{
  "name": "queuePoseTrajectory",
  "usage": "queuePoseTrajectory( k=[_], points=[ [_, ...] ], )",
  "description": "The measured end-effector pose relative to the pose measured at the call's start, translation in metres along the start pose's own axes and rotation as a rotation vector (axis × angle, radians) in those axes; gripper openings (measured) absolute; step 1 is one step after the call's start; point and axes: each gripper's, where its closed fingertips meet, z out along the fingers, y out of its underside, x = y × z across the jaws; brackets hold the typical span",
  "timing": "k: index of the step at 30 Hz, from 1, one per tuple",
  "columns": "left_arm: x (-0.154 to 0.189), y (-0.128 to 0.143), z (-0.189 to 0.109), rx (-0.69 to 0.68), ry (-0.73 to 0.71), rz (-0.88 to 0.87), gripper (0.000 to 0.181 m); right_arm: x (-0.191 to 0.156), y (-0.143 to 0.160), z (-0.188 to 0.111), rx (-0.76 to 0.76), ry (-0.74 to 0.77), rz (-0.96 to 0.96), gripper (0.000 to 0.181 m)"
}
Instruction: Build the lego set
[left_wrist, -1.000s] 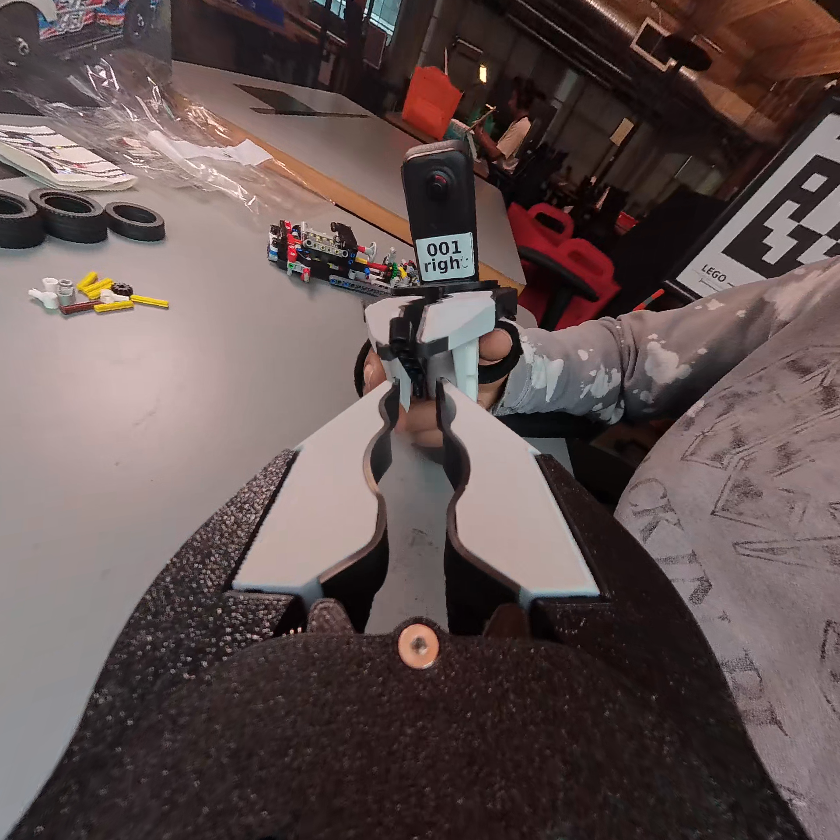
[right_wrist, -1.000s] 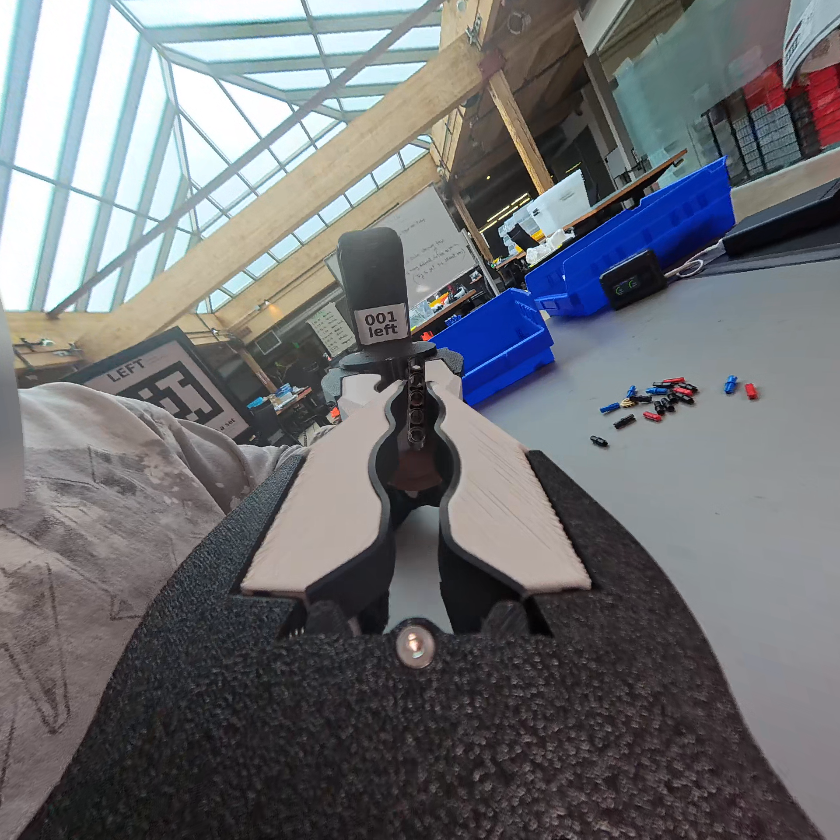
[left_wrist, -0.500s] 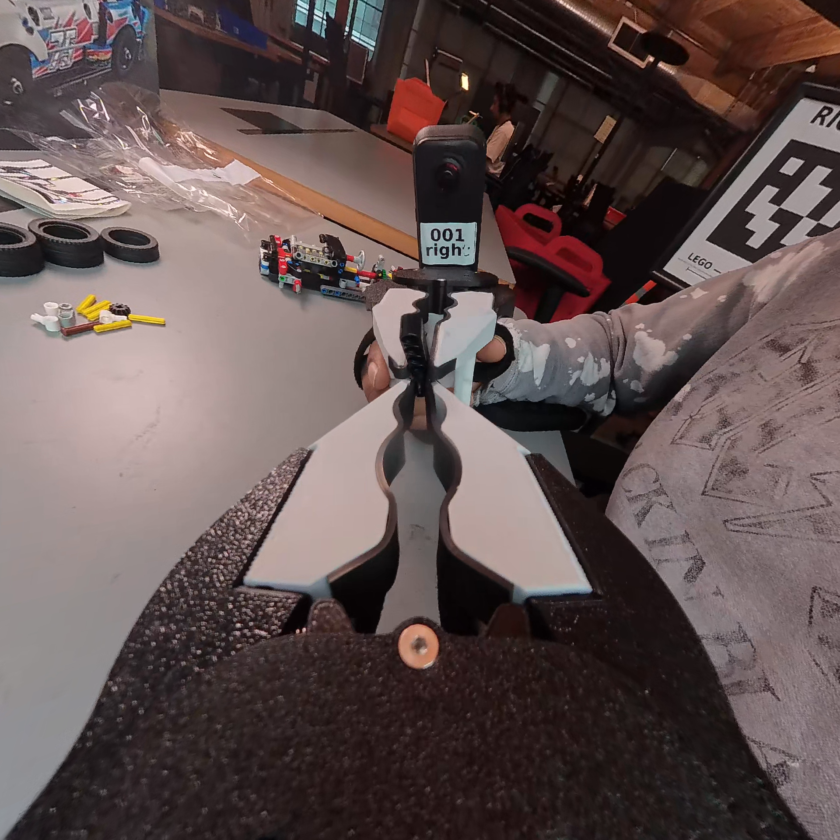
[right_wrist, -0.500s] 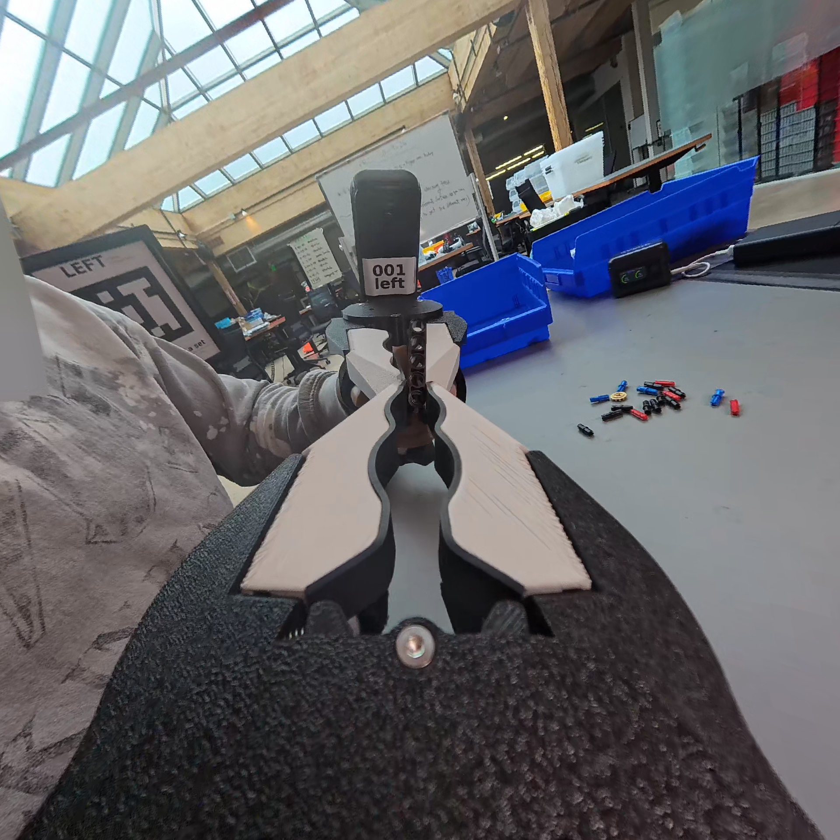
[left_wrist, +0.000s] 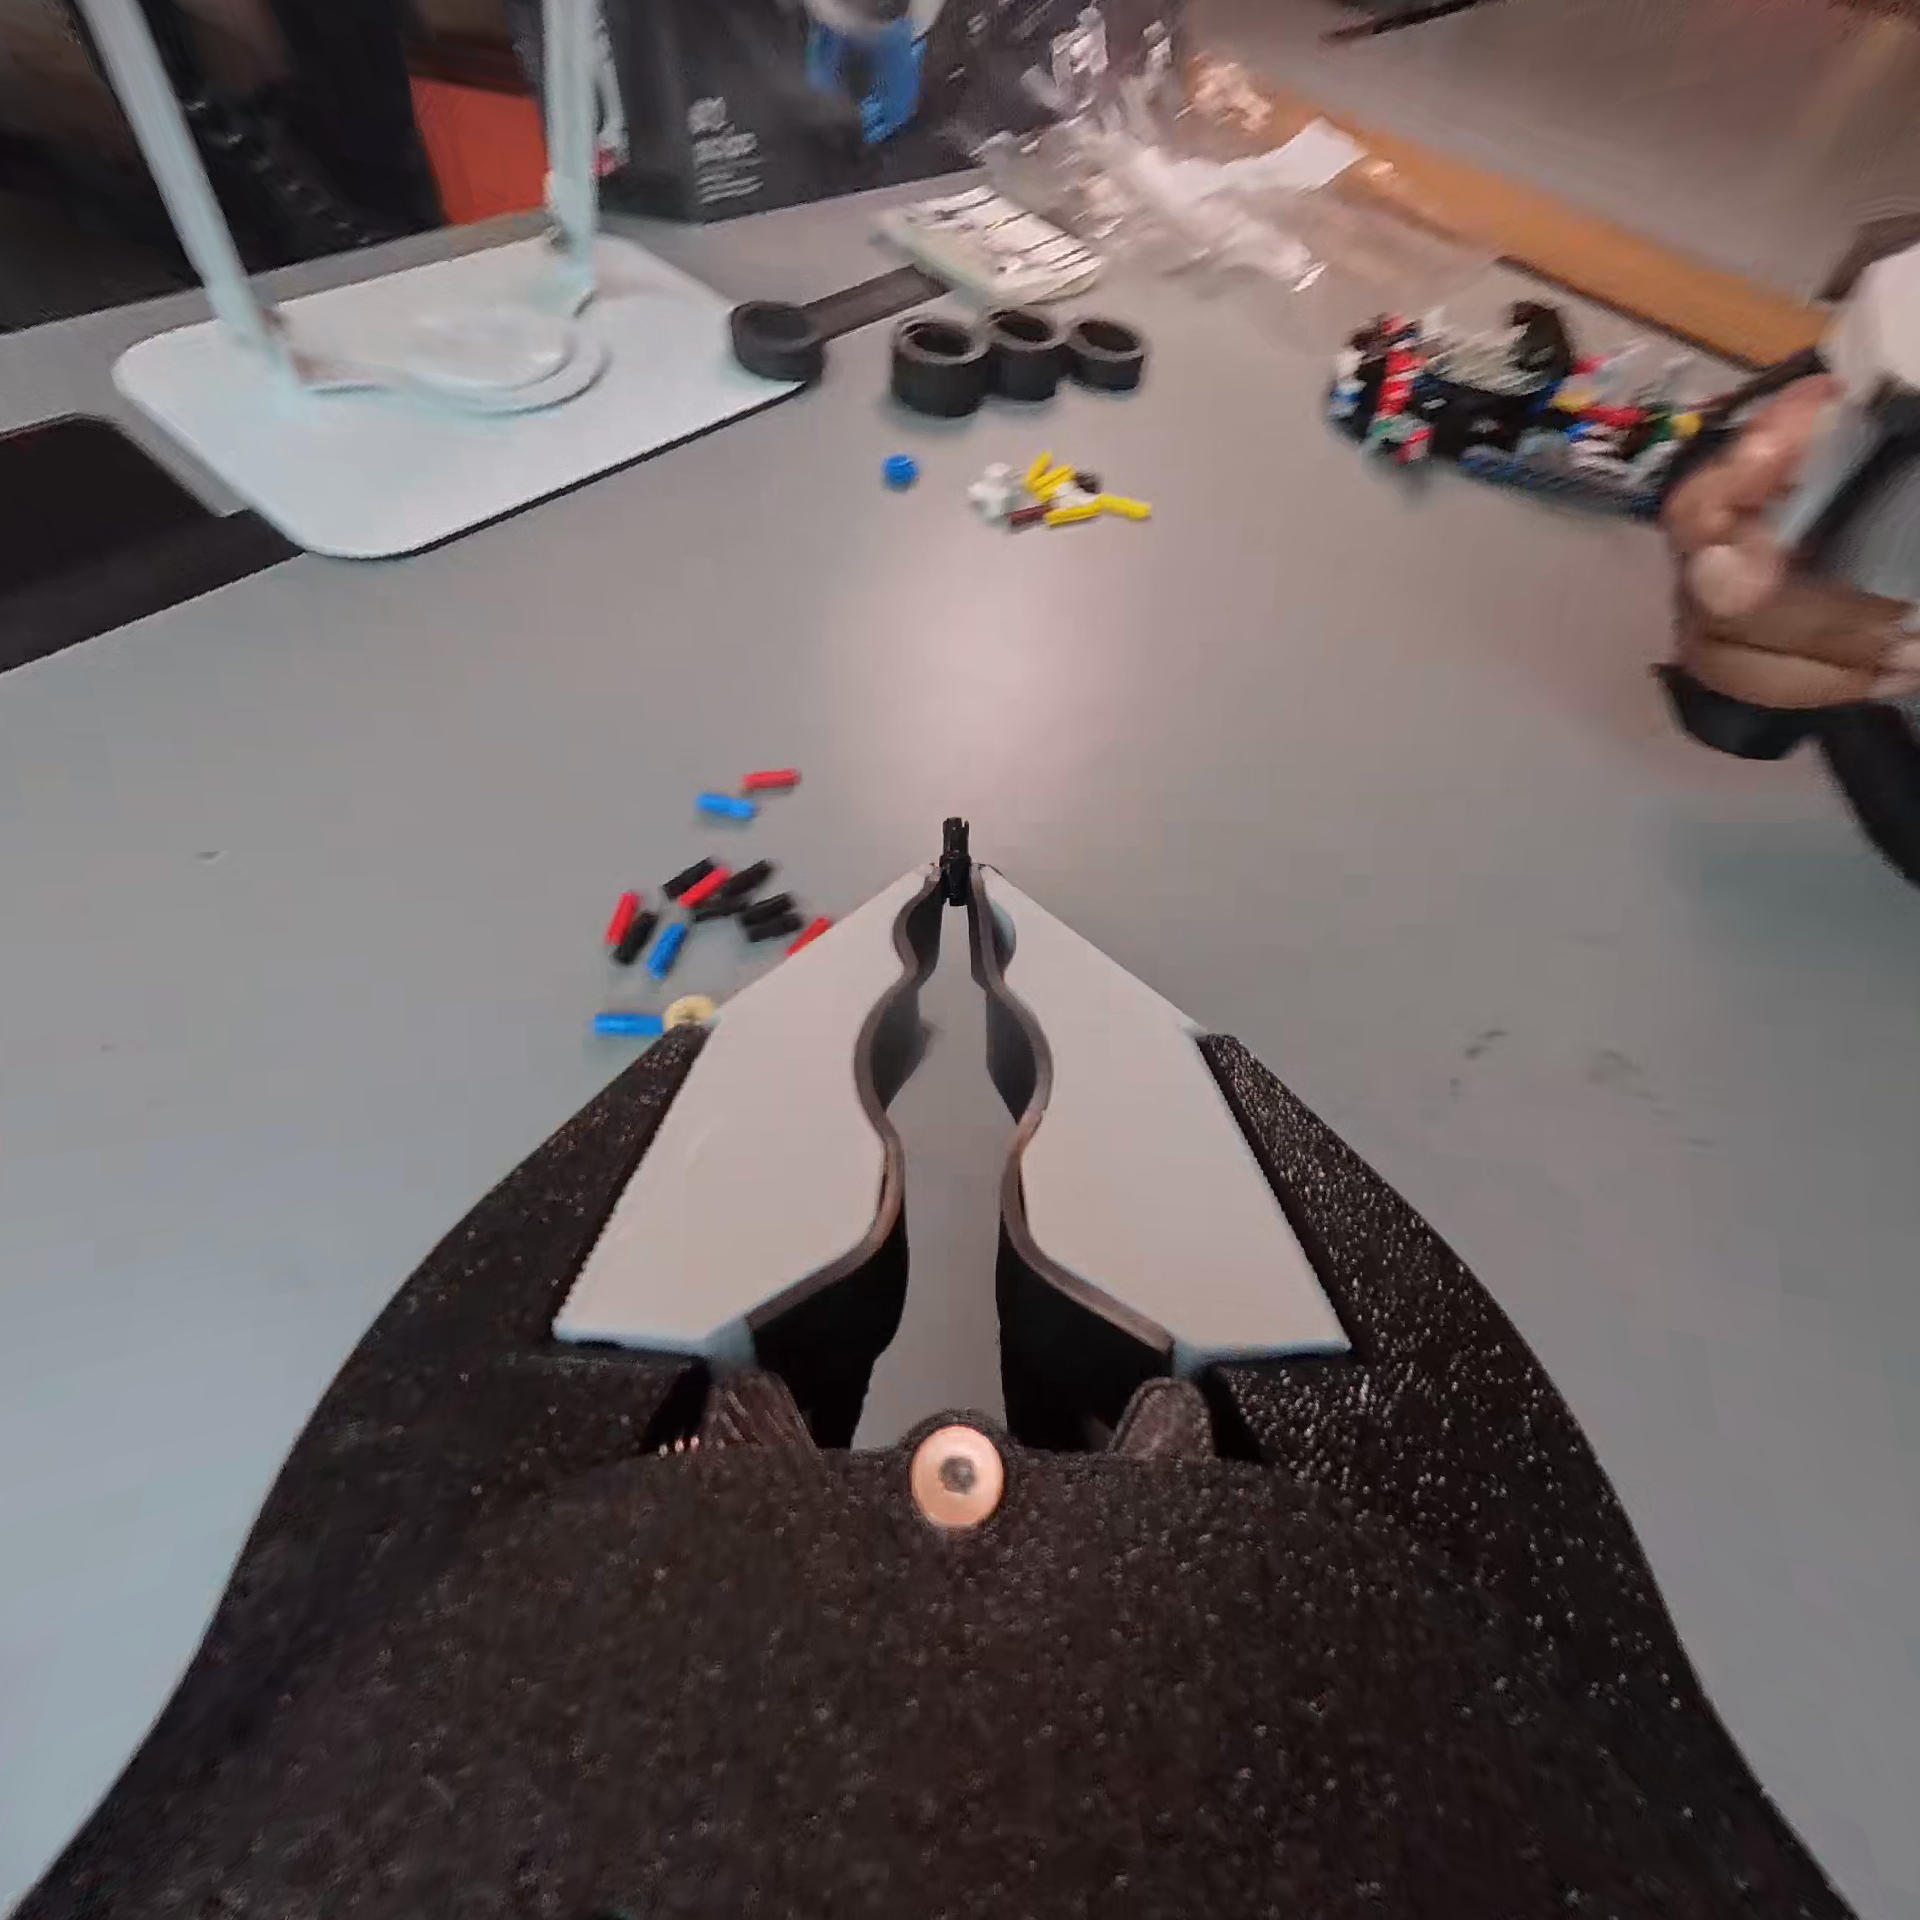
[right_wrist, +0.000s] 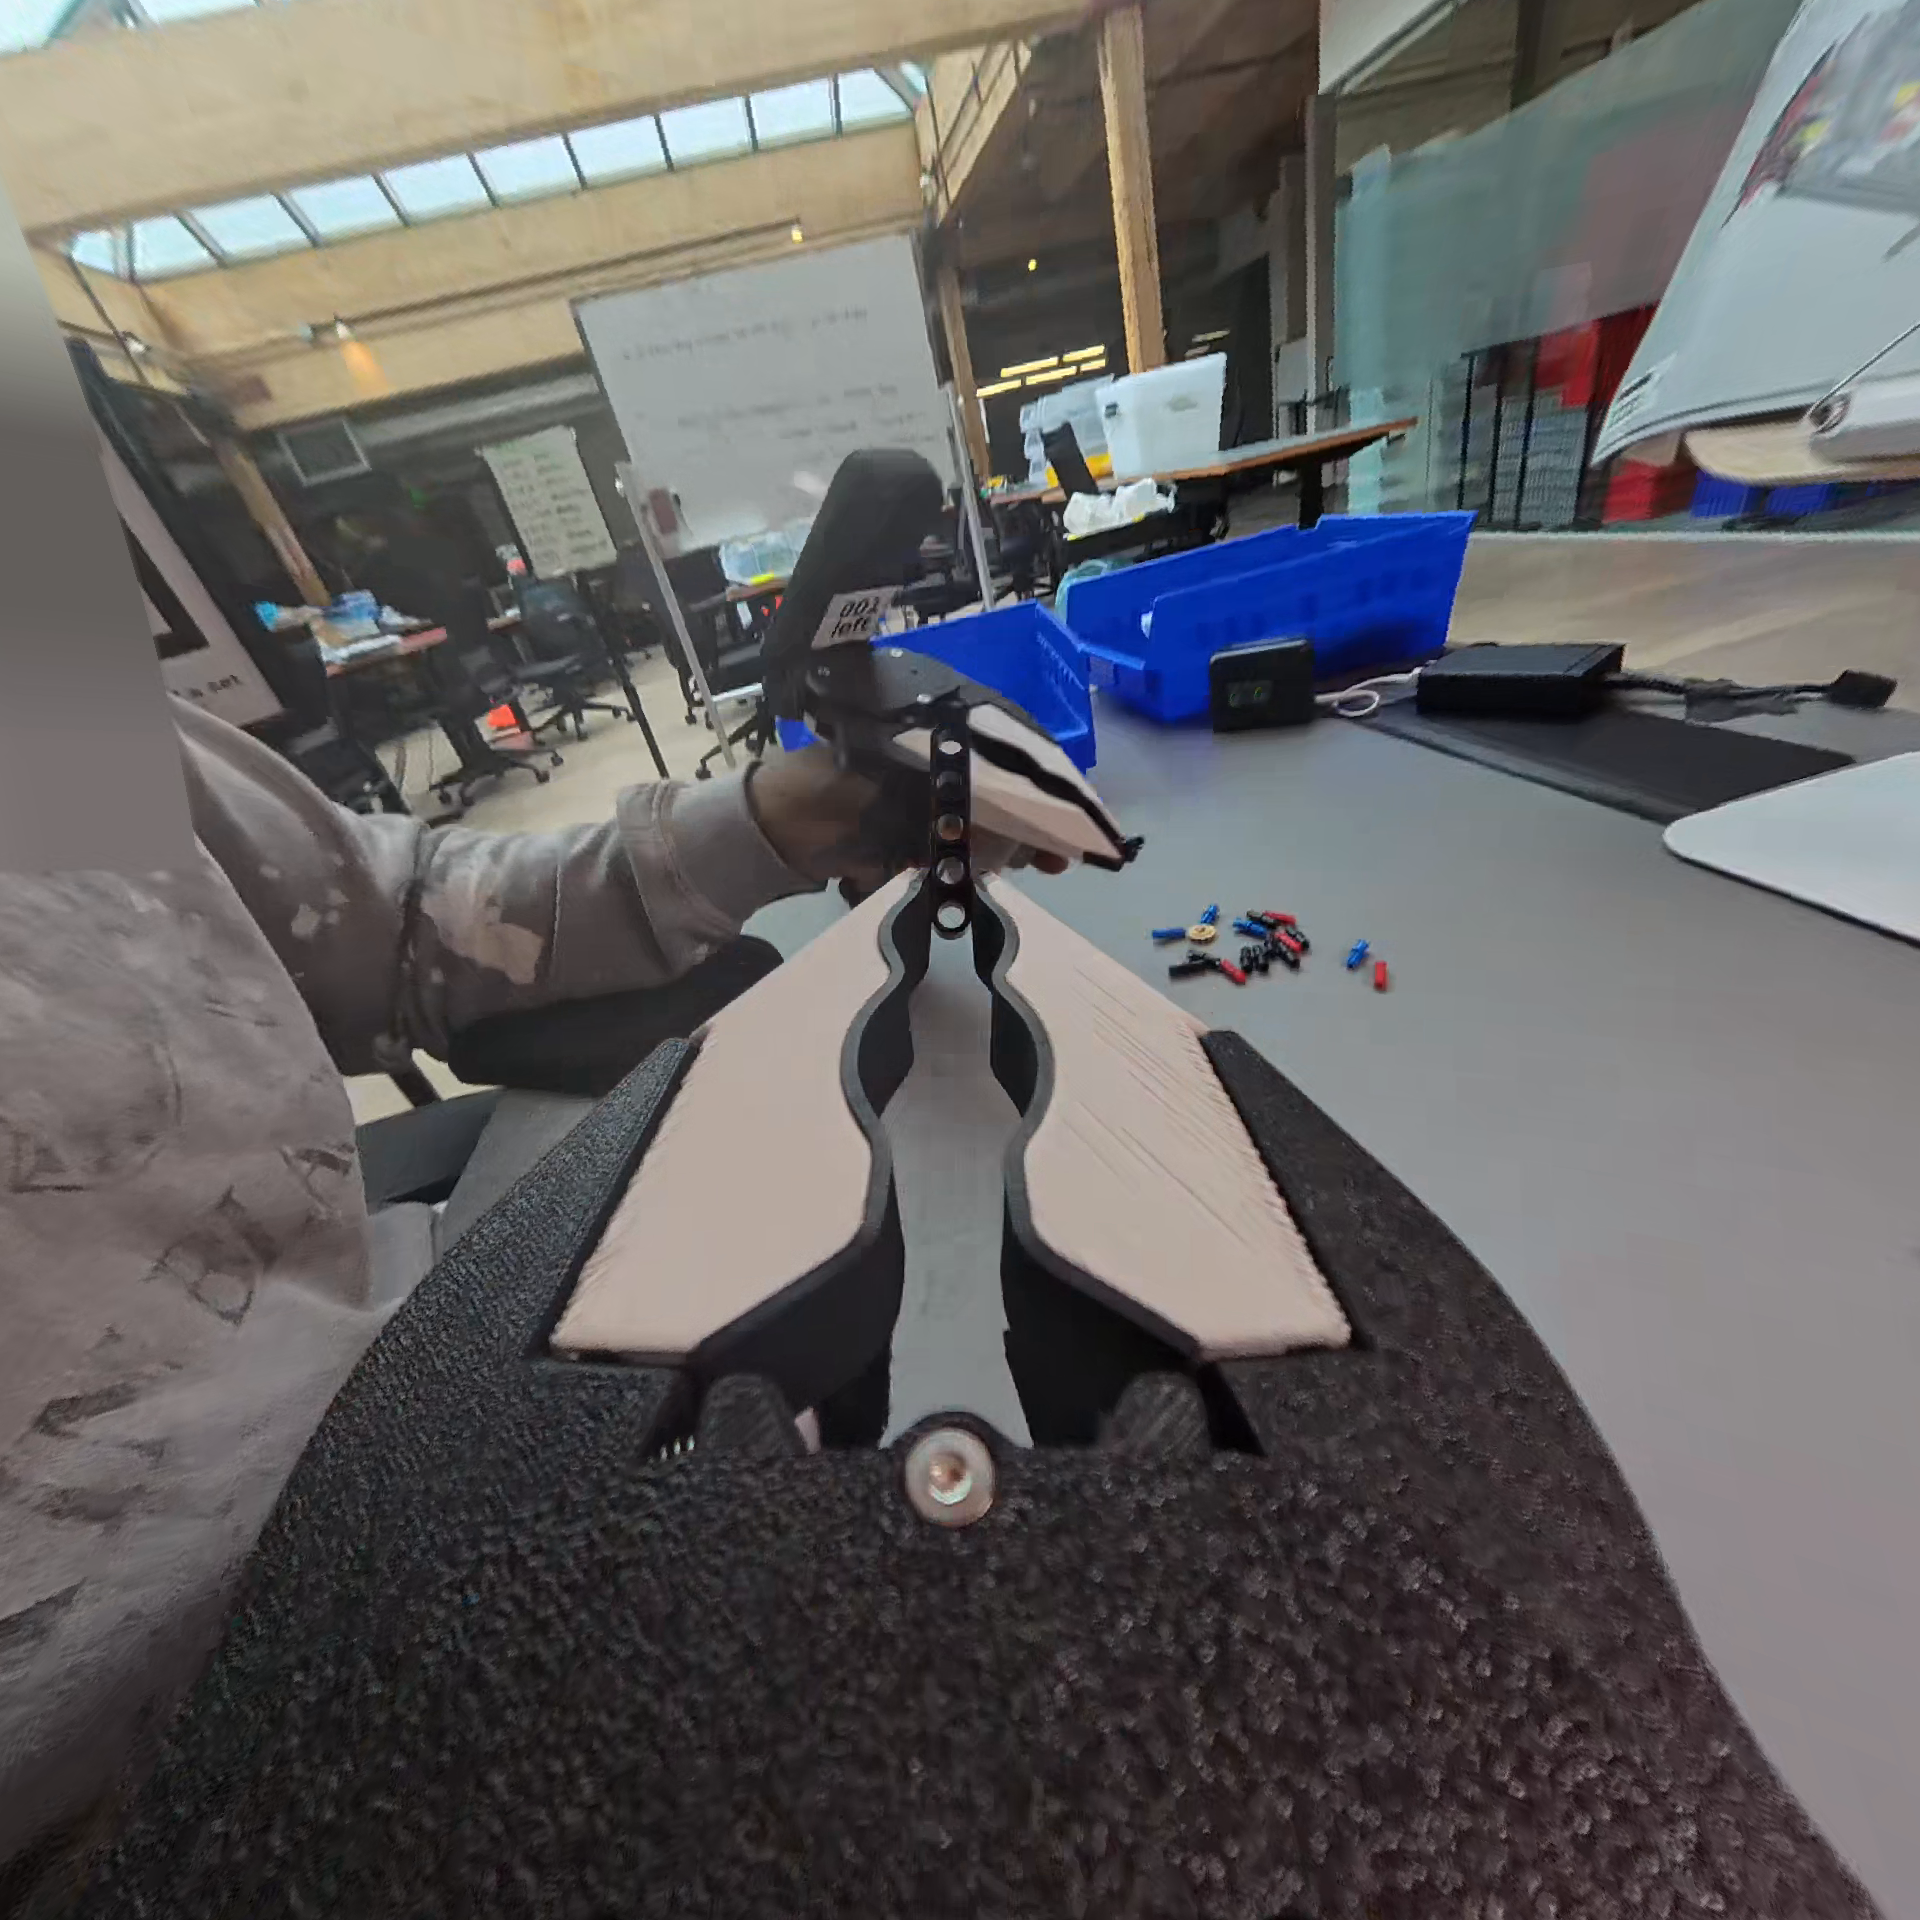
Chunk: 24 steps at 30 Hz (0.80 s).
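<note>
My left tool (left_wrist: 951, 883) is pressed together on a small black pin (left_wrist: 952, 844), which juts past the tips at frame centre, above the grey worktop (left_wrist: 1351, 883). Just left of the tips: loose pins (left_wrist: 717, 904), red, blue and black, scattered on the worktop, with a tan round piece (left_wrist: 688, 1010) by the tool's left edge.

My right tool (right_wrist: 951, 894) is pinched on a black beam with holes (right_wrist: 949, 831), standing upright from the tips at frame centre. Behind it, the left tool (right_wrist: 1117, 850) shows again, tilted down toward the pins (right_wrist: 1262, 945) at centre right.

Containers: two blue bins (right_wrist: 1278, 613) at upper centre right of the right wrist view, open-topped; contents cannot be made out.

Farther out in the left wrist view, upper half: three black tyres (left_wrist: 1013, 358) in a row, a cluster of yellow and white parts (left_wrist: 1060, 497), one blue piece (left_wrist: 900, 470), and at upper right the partly built chassis (left_wrist: 1507, 416), blurred. White stand base (left_wrist: 416, 416) at upper left.
</note>
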Motion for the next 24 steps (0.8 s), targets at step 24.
queuePoseTrajectory(
  k=[24],
  points=[
    [0.144, -0.020, -0.004, 0.072, 0.528, 0.259, 0.009, -0.016, 0.059, 0.030, -0.275, 0.086, -0.406, 0.006]
  ],
)
